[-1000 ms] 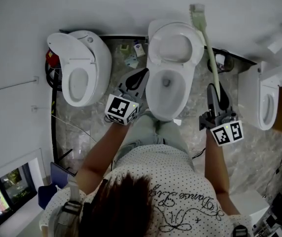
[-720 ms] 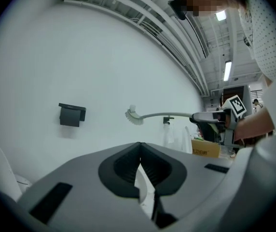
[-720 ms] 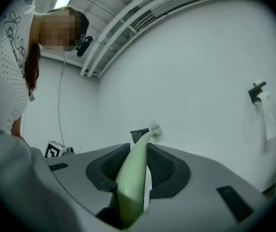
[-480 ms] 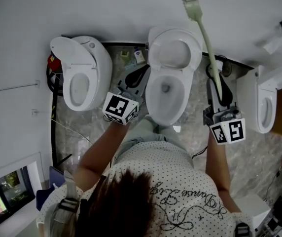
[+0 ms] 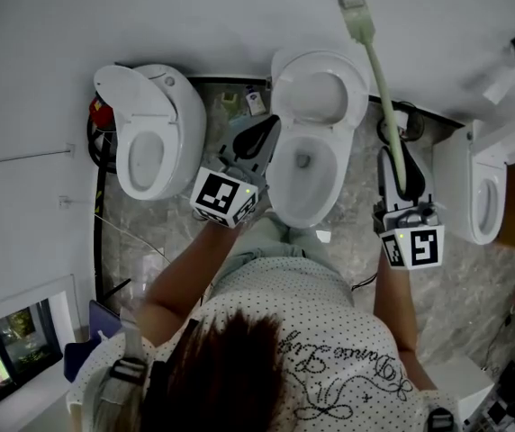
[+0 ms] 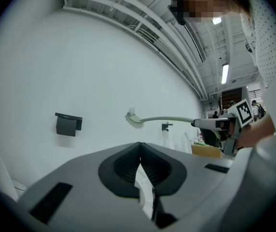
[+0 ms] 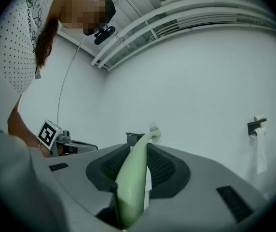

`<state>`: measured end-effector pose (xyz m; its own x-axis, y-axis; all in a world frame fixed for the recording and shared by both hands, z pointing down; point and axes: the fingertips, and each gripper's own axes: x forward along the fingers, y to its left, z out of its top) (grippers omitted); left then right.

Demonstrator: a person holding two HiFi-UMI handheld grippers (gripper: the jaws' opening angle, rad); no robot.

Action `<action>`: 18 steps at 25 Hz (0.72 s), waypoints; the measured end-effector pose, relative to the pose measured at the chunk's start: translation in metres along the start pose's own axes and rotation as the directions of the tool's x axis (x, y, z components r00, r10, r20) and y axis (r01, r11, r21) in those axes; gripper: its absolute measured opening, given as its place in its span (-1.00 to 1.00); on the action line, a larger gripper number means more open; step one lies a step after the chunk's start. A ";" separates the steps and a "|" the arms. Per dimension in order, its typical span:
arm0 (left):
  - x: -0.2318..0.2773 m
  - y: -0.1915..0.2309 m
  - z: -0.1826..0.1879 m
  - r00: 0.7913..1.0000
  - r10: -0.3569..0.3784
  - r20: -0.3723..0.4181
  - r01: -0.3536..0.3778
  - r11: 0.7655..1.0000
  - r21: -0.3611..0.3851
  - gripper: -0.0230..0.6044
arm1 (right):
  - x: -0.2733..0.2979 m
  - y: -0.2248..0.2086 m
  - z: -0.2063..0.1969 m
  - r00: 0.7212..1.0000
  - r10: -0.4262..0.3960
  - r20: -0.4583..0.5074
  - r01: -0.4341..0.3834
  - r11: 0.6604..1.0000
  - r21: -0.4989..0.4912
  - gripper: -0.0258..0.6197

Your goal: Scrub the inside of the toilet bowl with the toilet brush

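Observation:
The middle toilet [image 5: 280, 174] stands open, its lid [image 5: 319, 84] up against the wall and water showing in the bowl. My right gripper [image 5: 400, 165] [image 7: 137, 151] is shut on the pale green toilet brush handle [image 7: 131, 182], to the right of the bowl. The brush [image 5: 379, 79] slants up and away, with its head [image 5: 355, 7] [image 6: 134, 121] high in front of the white wall, outside the bowl. My left gripper [image 5: 265, 131] [image 6: 140, 151] is shut and empty, beside the bowl's left rim.
A second toilet [image 5: 149, 142] stands to the left and a third [image 5: 483, 187] to the right. Small bottles [image 5: 253, 102] sit on the marble floor between the left two. A dark brush holder [image 5: 406, 120] is behind my right gripper. A paper holder [image 6: 68, 124] hangs on the wall.
My left gripper has edged closer to the middle bowl's left rim. The brush stays raised toward the wall in my right gripper, its head shifting only slightly.

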<state>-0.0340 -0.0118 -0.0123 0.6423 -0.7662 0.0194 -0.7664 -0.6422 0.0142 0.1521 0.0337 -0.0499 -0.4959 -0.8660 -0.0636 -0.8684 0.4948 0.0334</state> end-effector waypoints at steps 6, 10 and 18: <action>-0.002 -0.006 0.000 1.000 0.005 0.007 -0.005 1.000 -0.003 -0.92 | -0.005 -0.002 0.000 1.000 -0.007 0.002 0.007 1.000 0.016 -0.55; -0.004 -0.008 0.001 1.000 0.011 0.010 -0.011 1.000 -0.004 -0.92 | -0.007 -0.002 0.000 1.000 -0.009 0.003 0.009 1.000 0.023 -0.55; -0.008 -0.009 0.003 1.000 0.019 0.009 -0.019 1.000 -0.003 -0.92 | -0.009 0.001 0.001 1.000 -0.008 -0.001 0.008 1.000 0.026 -0.55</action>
<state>-0.0323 -0.0005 -0.0156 0.6279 -0.7782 0.0104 -0.7783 -0.6277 0.0166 0.1557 0.0426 -0.0500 -0.4890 -0.8700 -0.0632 -0.8719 0.4896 0.0067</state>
